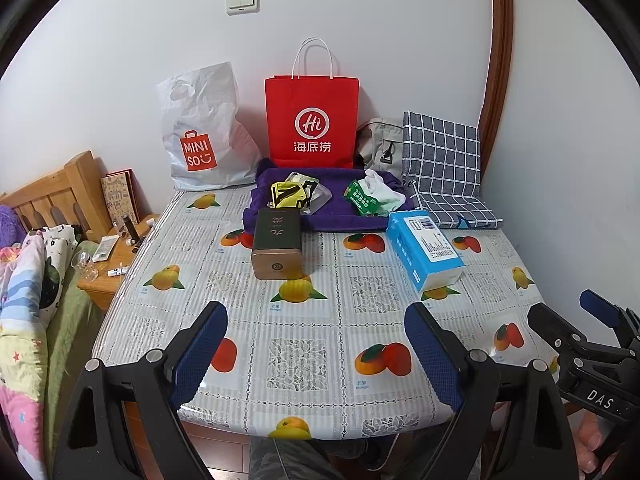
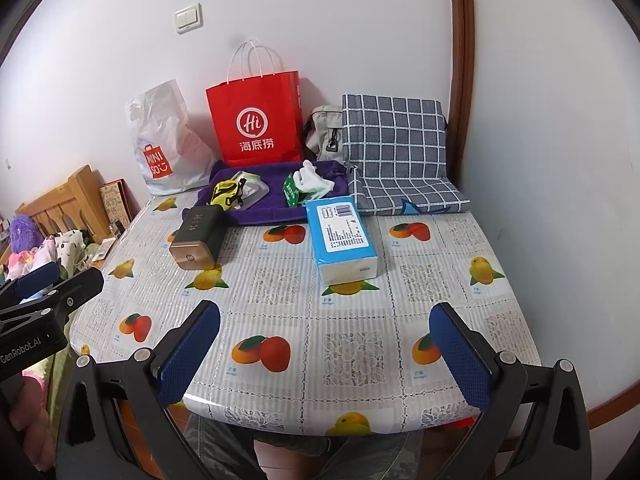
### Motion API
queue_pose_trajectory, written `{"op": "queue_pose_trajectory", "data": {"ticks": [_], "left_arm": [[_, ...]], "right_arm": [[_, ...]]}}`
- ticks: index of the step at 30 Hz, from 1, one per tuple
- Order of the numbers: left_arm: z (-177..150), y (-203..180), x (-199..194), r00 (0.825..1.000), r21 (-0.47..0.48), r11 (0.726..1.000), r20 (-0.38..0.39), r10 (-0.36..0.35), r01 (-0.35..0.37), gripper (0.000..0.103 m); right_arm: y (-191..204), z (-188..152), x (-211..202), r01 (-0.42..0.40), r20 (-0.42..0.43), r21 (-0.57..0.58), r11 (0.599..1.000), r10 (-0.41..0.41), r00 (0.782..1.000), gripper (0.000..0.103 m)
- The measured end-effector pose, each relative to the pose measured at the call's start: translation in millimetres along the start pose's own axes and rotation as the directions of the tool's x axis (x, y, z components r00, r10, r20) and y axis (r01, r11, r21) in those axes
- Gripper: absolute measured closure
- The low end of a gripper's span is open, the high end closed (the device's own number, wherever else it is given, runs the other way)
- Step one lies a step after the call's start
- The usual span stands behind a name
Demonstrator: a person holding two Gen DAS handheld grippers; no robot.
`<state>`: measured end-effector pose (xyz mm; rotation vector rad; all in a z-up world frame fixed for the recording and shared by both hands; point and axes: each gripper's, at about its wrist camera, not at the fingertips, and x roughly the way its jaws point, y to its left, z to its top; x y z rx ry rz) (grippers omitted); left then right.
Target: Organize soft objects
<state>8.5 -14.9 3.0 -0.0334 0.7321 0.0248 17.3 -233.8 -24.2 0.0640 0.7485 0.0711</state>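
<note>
A purple cloth (image 1: 340,216) (image 2: 276,208) lies at the back of the table, with a yellow pouch (image 1: 290,194) (image 2: 226,194), a green packet (image 1: 362,198) (image 2: 294,194) and a white cloth (image 1: 382,190) (image 2: 314,180) on it. A blue tissue pack (image 1: 426,252) (image 2: 344,240) and a dark tin (image 1: 277,244) (image 2: 200,238) lie in front. A checked grey cushion (image 1: 444,168) (image 2: 400,152) leans at the back right. My left gripper (image 1: 316,320) and right gripper (image 2: 324,320) are open and empty above the table's front edge.
A red paper bag (image 1: 312,120) (image 2: 256,120), a white Miniso bag (image 1: 200,140) (image 2: 164,148) and a grey bag (image 1: 380,144) (image 2: 326,132) stand against the wall. A bed and a cluttered wooden nightstand (image 1: 108,268) are to the left. The fruit-print tablecloth (image 1: 304,340) (image 2: 320,300) covers the table.
</note>
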Motion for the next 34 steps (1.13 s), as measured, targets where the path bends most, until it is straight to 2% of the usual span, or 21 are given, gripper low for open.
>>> {"op": "queue_pose_trajectory", "data": {"ticks": [34], "left_arm": [[0.2, 3.5, 0.3, 1.0, -0.001, 1.0, -0.002, -0.002, 0.002, 0.013]], "right_arm": [[0.3, 3.2, -6.0, 0.0, 0.012, -0.01, 1.0, 0.0, 1.0, 0.0]]}}
